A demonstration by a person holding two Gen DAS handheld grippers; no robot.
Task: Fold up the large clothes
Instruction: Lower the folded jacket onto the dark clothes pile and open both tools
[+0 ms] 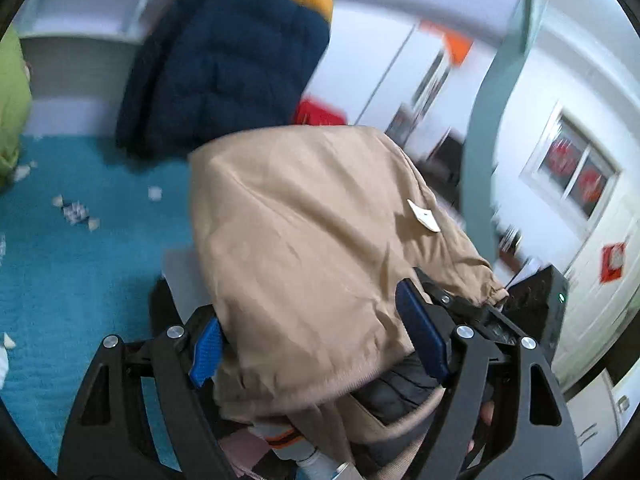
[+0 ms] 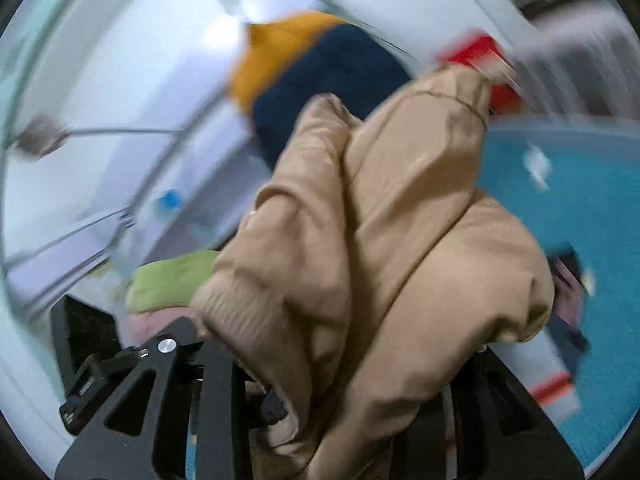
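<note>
A tan jacket (image 1: 312, 240) with ribbed cuffs and hem fills the middle of both wrist views, lifted off the blue surface (image 1: 80, 280). My left gripper (image 1: 316, 344) has its blue-padded fingers (image 1: 206, 346) on either side of a bunched fold of the jacket and is shut on it. In the right wrist view the jacket (image 2: 384, 240) drapes over my right gripper (image 2: 340, 400) and hides its fingertips; the cloth appears pinched between them. The right view is blurred by motion.
A navy and mustard puffer jacket (image 1: 228, 60) hangs or lies behind, with a red item (image 1: 318, 114) beside it. A green garment (image 2: 172, 280) lies at the edge. White paper scraps (image 1: 76, 212) dot the blue surface. White cabinets and a grey-green post (image 1: 492, 120) stand to the right.
</note>
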